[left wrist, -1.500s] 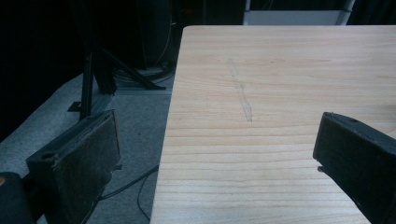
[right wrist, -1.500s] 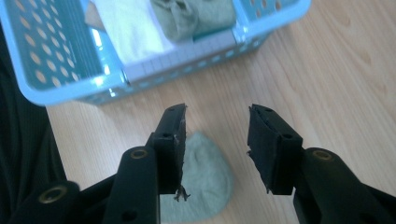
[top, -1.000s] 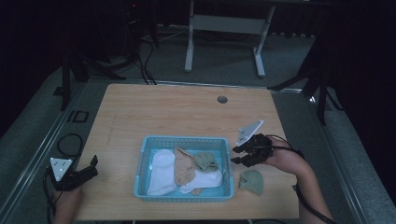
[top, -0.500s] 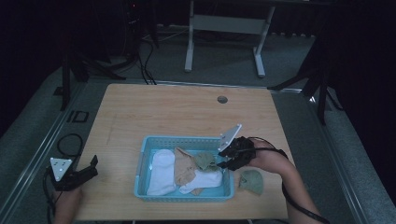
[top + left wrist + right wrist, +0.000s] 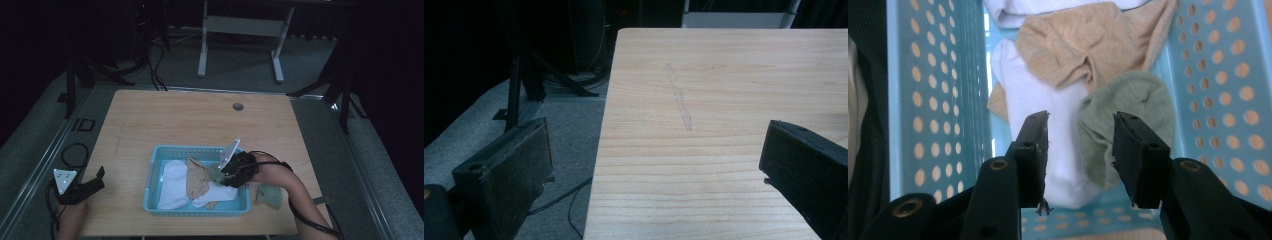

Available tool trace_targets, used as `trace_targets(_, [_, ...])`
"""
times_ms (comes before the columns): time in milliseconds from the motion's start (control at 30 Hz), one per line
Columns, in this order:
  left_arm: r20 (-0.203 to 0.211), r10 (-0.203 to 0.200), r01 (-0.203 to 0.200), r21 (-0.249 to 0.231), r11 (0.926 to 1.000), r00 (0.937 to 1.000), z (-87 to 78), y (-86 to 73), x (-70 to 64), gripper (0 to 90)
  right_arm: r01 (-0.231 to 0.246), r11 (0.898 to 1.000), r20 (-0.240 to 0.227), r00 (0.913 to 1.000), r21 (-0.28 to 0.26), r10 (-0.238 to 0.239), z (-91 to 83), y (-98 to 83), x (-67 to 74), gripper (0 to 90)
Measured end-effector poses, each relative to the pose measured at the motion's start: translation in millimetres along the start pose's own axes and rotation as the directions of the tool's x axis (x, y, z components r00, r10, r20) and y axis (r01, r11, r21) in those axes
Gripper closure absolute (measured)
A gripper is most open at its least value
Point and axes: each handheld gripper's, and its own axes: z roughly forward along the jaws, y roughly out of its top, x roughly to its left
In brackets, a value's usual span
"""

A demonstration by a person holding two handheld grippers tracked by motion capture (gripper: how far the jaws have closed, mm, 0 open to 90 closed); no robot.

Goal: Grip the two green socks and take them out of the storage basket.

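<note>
Blue perforated basket point(image 5: 152, 172) on wooden table point(image 5: 175, 120) holds four socks: two white point(image 5: 172, 182), one beige point(image 5: 197, 175), one green point(image 5: 1133, 107). A fifth, second green sock point(image 5: 270, 196) lies on the table just right of the basket. Right gripper point(image 5: 1080, 145) is above the basket's right end, jaws apart, empty. Left gripper point(image 5: 95, 181) at table's left edge, jaws spread wide, empty.

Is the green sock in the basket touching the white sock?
Touching. In the right gripper view, the green sock lies against and partly over the white sock inside the blue basket.
</note>
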Motion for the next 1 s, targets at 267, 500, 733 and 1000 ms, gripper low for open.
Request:
trace_targets(267, [0.001,-0.001,0.001,-0.001,1.0,1.0,-0.1,-0.1,0.2,0.4,0.012,0.999,-0.013,0.9998,0.044,-0.011,23.1,6.1,-0.3,54.4])
trace_targets(500, [0.001,-0.001,0.001,-0.003,1.0,1.0,-0.2,-0.2,0.1,0.3,0.018,0.996,0.004,0.9998,0.091,-0.018,40.1,10.5,0.1,52.3])
trace_targets(733, [0.002,0.0,0.0,-0.005,1.0,1.0,-0.3,-0.2,0.2,0.3,-0.007,0.992,0.01,0.9999,0.123,0.006,49.3,8.1,-2.4,54.2])
trace_targets(1000, [0.001,-0.001,0.001,-0.005,1.0,1.0,-0.5,-0.3,0.3,0.3,-0.01,0.988,0.051,0.9987,0.153,0.002,57.5,8.1,-4.0,61.8])
